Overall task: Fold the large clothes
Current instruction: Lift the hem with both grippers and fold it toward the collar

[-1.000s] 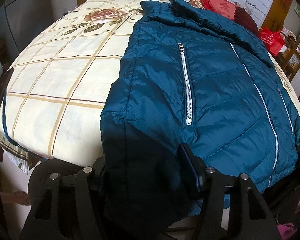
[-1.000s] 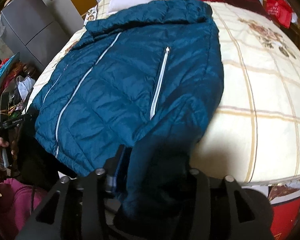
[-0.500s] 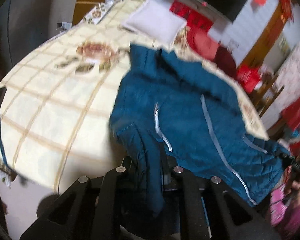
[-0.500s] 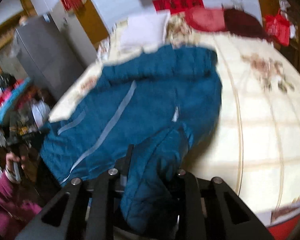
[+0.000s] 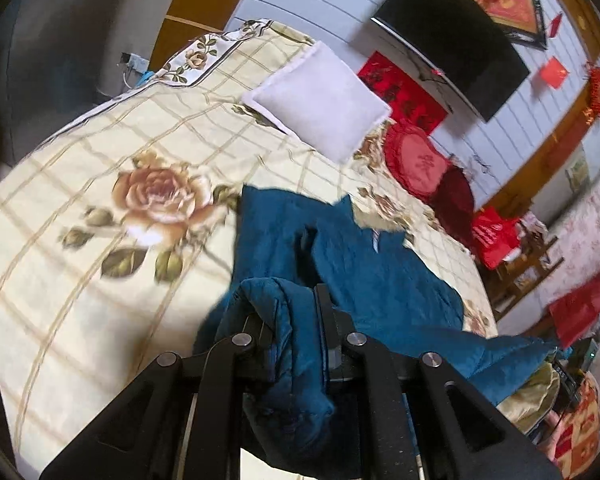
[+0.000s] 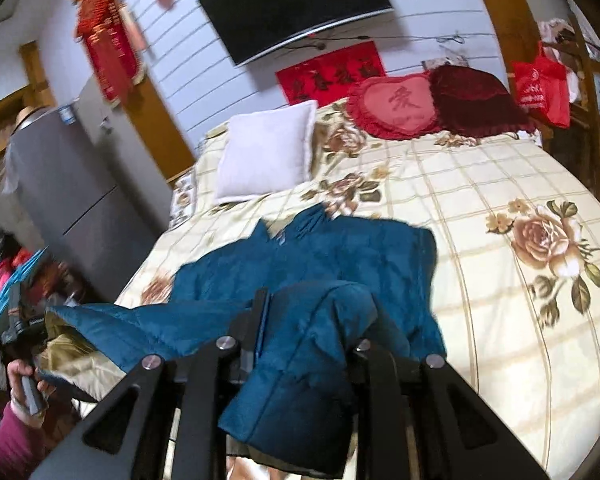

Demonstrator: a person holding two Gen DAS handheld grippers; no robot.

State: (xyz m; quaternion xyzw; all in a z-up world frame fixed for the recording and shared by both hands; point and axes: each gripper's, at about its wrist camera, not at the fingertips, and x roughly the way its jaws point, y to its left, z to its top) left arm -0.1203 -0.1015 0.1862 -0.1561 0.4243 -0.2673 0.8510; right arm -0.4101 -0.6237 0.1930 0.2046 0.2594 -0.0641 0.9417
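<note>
A teal quilted jacket [image 5: 372, 276] lies on the bed, its near hem lifted and carried toward the collar end. My left gripper [image 5: 290, 312] is shut on one hem corner, fabric bunched between the fingers. My right gripper [image 6: 316, 316] is shut on the other hem corner of the jacket [image 6: 340, 252]. In the right wrist view the jacket's far side stretches left to the hand holding the other gripper. The part still flat on the bed is partly hidden under the raised fold.
The bed [image 5: 100, 264] has a cream checked cover with rose prints. A white pillow [image 6: 266, 150], a red heart cushion [image 6: 396, 106] and a dark red cushion [image 6: 476, 100] lie at the head. A grey cabinet [image 6: 72, 200] stands left of the bed.
Both grippers closed on the jacket's bottom hem, lifted it and carried it forward over the jacket toward the pillows. The zippered front is now covered by the raised fold.
</note>
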